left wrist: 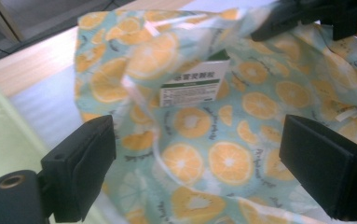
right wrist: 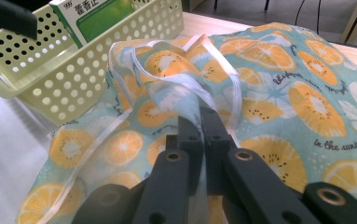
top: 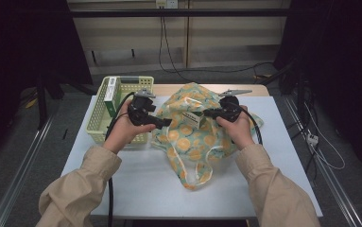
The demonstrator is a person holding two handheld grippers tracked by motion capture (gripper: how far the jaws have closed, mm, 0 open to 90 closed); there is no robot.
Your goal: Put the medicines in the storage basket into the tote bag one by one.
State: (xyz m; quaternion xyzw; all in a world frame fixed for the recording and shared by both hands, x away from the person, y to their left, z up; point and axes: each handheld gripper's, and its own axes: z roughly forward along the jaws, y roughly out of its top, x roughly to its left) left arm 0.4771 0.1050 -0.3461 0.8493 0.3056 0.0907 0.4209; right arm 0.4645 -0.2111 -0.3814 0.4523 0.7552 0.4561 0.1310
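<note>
A cloth bag (top: 193, 142) printed with orange slices lies on the white table (top: 136, 184). A white and green box (top: 193, 118) stands in its mouth. My right gripper (top: 207, 113) reaches in from the right and is shut on the bag's rim. In the right gripper view the jaws (right wrist: 199, 119) pinch the fabric and a white strap (right wrist: 176, 84). My left gripper (top: 166, 122) hovers at the bag's left side, open. In the left gripper view its jaws (left wrist: 199, 137) stand wide apart, nothing between them, and the box (left wrist: 192, 86) sits beyond on the bag (left wrist: 223, 158).
A pale yellow perforated basket (top: 98, 124) stands left of the bag with a green and white box (top: 110, 88) upright in it, also the basket (right wrist: 73, 79) and box (right wrist: 97, 14) in the right gripper view. Cables run over the floor behind the table.
</note>
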